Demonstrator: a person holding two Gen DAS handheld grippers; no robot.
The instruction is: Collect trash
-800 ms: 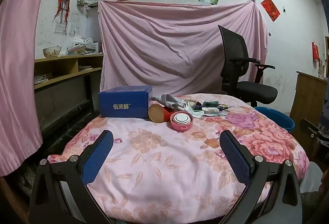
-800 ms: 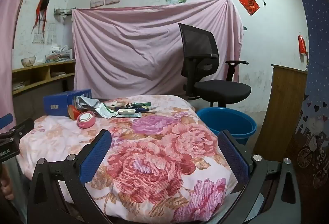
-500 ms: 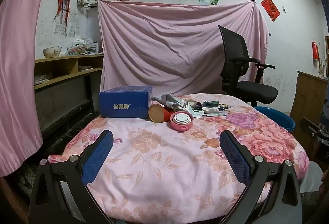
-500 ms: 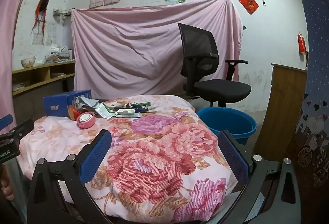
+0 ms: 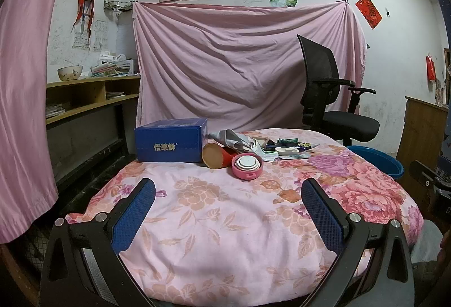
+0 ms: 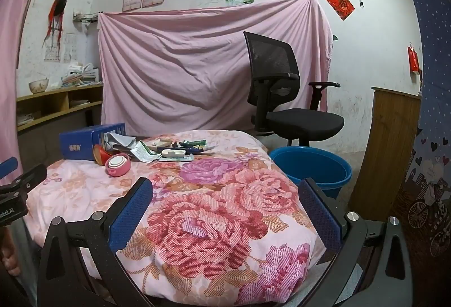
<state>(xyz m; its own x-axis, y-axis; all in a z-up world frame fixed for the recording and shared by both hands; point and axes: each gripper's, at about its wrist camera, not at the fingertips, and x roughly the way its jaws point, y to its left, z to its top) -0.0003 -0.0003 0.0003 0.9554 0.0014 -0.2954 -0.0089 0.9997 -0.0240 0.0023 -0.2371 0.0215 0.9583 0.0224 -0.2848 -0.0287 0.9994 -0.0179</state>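
Note:
A heap of trash lies at the far side of the floral-covered table (image 5: 225,222): a blue carton (image 5: 170,144), a red tube on its side (image 5: 215,156), a pink round lid (image 5: 247,163), grey wrapping (image 5: 231,137) and small packets (image 5: 287,149). The heap also shows in the right wrist view (image 6: 169,151). My left gripper (image 5: 228,191) is open and empty, well short of the heap. My right gripper (image 6: 225,191) is open and empty over the table's near right part. A blue bucket (image 6: 313,166) stands on the floor right of the table.
A black office chair (image 6: 284,98) stands behind the bucket. A pink sheet (image 5: 239,67) hangs on the back wall. Wooden shelves (image 5: 79,98) run along the left. A wooden cabinet (image 6: 394,143) stands at the right.

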